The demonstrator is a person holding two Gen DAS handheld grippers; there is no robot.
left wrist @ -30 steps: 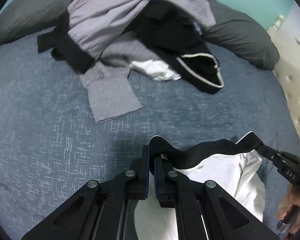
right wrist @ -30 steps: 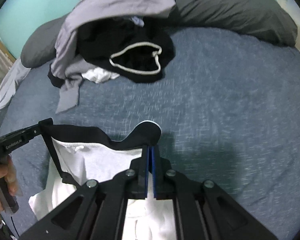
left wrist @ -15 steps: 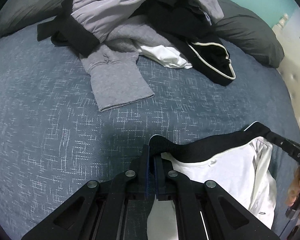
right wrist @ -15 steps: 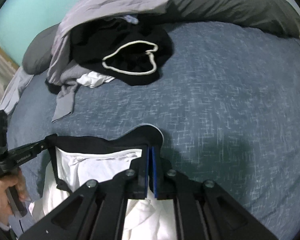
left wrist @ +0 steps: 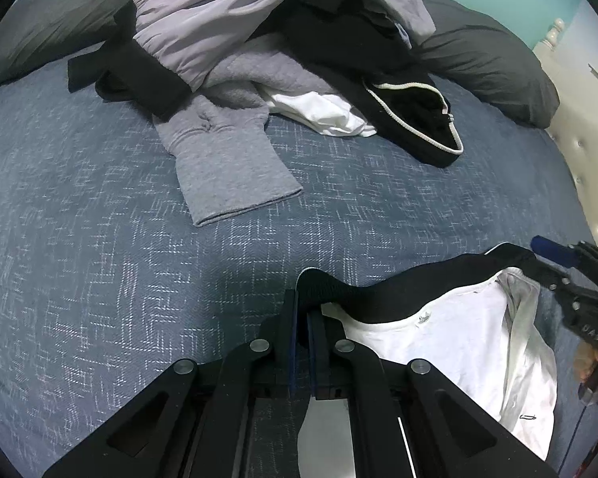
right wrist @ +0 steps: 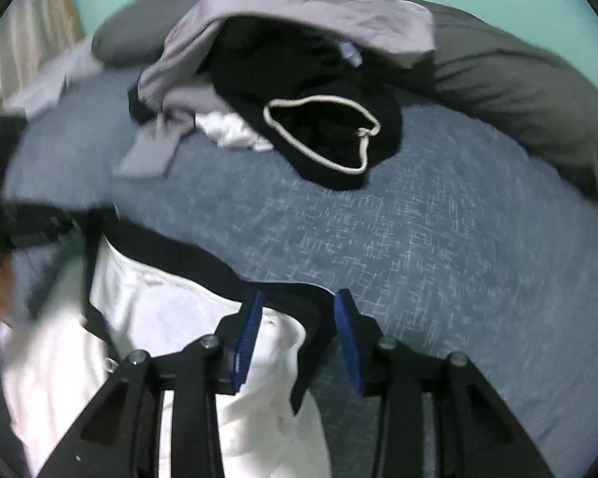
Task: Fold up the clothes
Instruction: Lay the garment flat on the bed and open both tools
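Left gripper (left wrist: 302,318) clamped tight on the black edge of the white garment (left wrist: 450,338), keeping that corner pinned over the blue bedspread (left wrist: 99,259). Right gripper (right wrist: 299,338) spread wide, garment edge loose between its blue pads, gripping nothing. Unfolded clothes pile (left wrist: 283,59) heaped by the pillows.

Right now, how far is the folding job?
Nothing looks folded yet. In hand: the left tongs are shut on the black waistband of the white garment; the right tongs are open around it. Left: the clothes pile by the pillows.
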